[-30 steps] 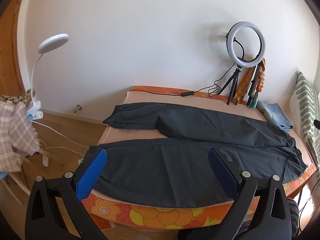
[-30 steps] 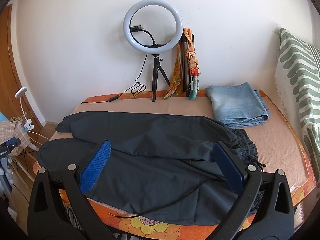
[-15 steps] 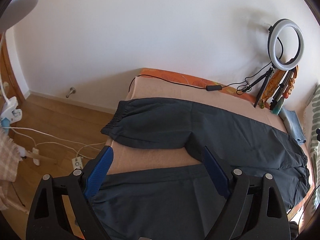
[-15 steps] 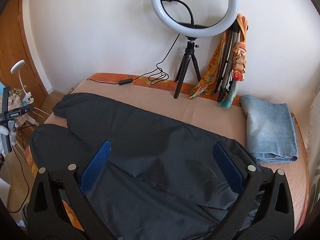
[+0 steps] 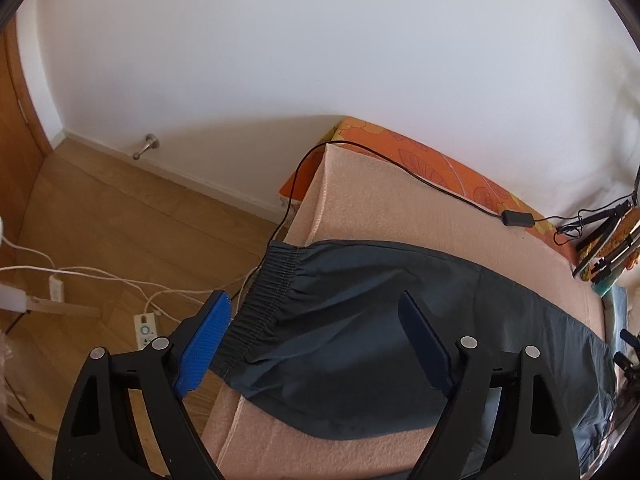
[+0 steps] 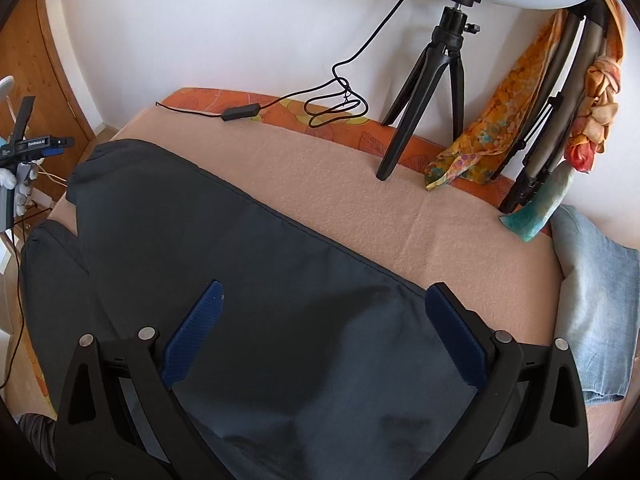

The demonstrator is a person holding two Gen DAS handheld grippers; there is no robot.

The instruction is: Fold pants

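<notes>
Dark grey pants [image 6: 248, 280] lie spread flat on the beige-covered bed [image 6: 360, 200], legs pointing left. In the left wrist view the far leg [image 5: 360, 320] ends in a ribbed elastic cuff [image 5: 264, 300] at the bed's left edge. My left gripper [image 5: 316, 304] is open and empty, hovering over that leg end, its left pad beside the cuff. My right gripper [image 6: 326, 292] is open and empty, hovering over the upper part of the pants near their far edge.
A ring light on a black tripod [image 6: 432, 76], scarves [image 6: 500, 128] and a black cable [image 6: 336, 104] stand along the far wall. Folded blue jeans [image 6: 592, 304] lie at the right. Left of the bed are wooden floor, white cables and a power strip [image 5: 146, 326].
Both grippers have moved forward and lower over the bed. The left one swung toward the far leg's cuff; the right one came closer to the pants' upper part. Both stay open.
</notes>
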